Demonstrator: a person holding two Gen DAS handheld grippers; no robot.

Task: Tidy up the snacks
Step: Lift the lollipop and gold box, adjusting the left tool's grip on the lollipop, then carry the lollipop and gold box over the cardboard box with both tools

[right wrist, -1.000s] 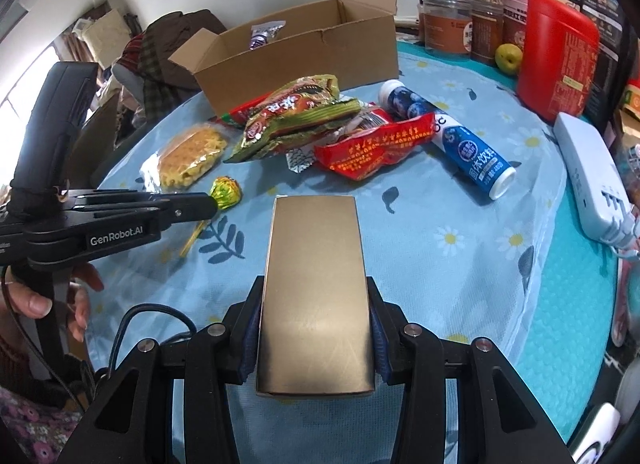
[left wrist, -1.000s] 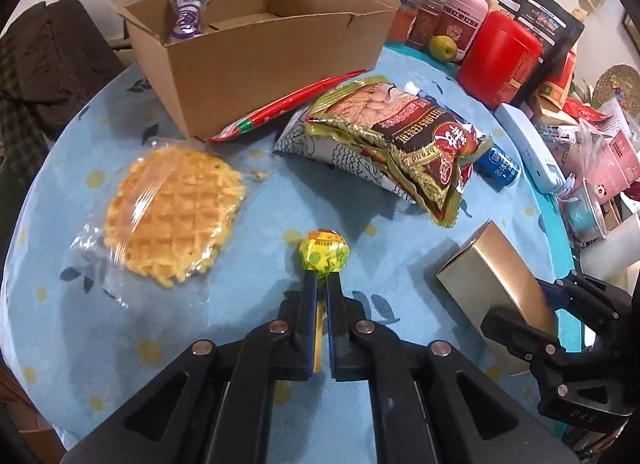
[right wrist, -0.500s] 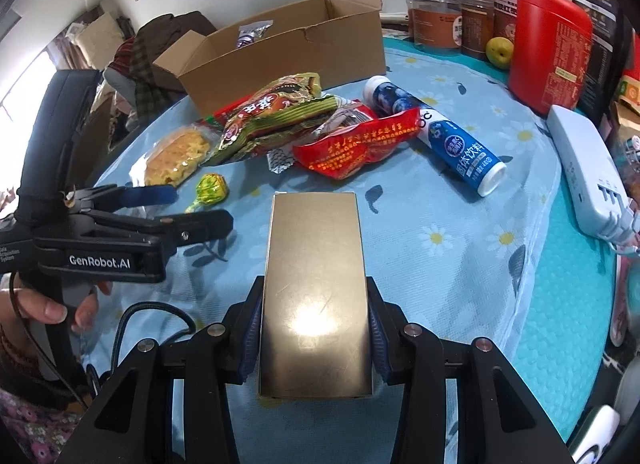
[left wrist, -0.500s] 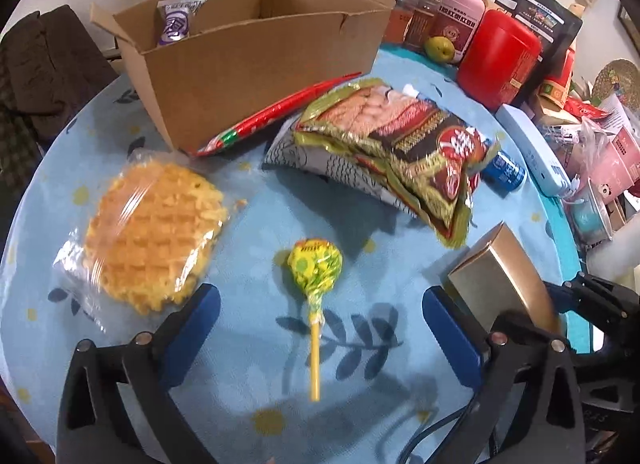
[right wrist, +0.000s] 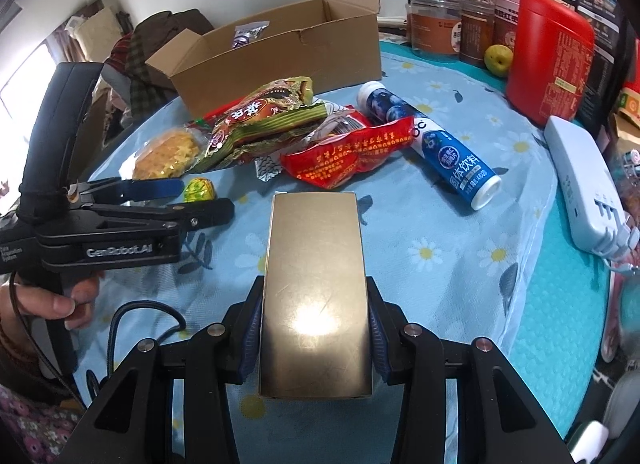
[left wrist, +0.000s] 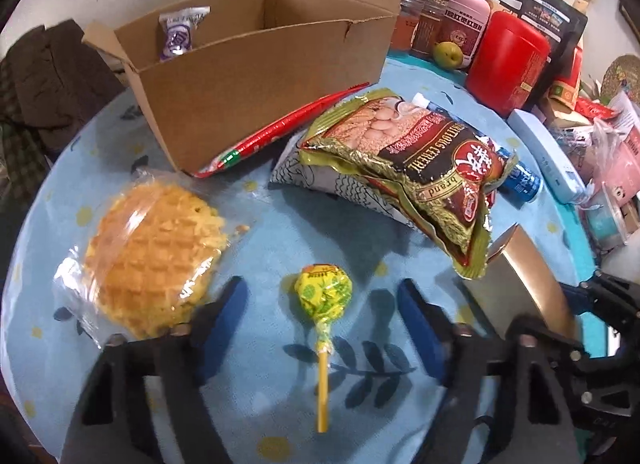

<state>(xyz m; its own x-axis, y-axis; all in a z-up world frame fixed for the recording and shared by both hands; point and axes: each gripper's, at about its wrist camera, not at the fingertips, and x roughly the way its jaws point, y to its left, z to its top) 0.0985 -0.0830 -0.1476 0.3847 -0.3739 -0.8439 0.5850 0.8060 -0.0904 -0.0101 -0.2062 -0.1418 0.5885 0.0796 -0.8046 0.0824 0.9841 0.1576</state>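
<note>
A lollipop (left wrist: pixel 323 292) in a yellow-green wrapper lies on the blue flowered tablecloth (left wrist: pixel 280 232), stick pointing toward me. My left gripper (left wrist: pixel 320 287) straddles it; its jaws are closing, and the blue pads stand clear of the candy on both sides. In the right wrist view the lollipop (right wrist: pixel 199 189) shows between the left gripper's fingers (right wrist: pixel 160 187). My right gripper (right wrist: pixel 314 304) is shut on a shiny gold box (right wrist: pixel 316 288), held above the cloth. An open cardboard box (left wrist: pixel 260 75) at the back holds a purple packet (left wrist: pixel 180 31).
A wrapped waffle (left wrist: pixel 152 256) lies left of the lollipop. A cereal bag (left wrist: pixel 420 159), a red packet (right wrist: pixel 352 155) and a blue bottle (right wrist: pixel 440 147) lie mid-table. A red canister (right wrist: pixel 548 55), jars, a green fruit (right wrist: pixel 498 59) and a white power strip (right wrist: pixel 584 183) crowd the right side.
My left gripper let go of the lollipop stick and opened wide; the jaws now stand narrower again. The lollipop rests on the cloth. The right gripper keeps the gold box.
</note>
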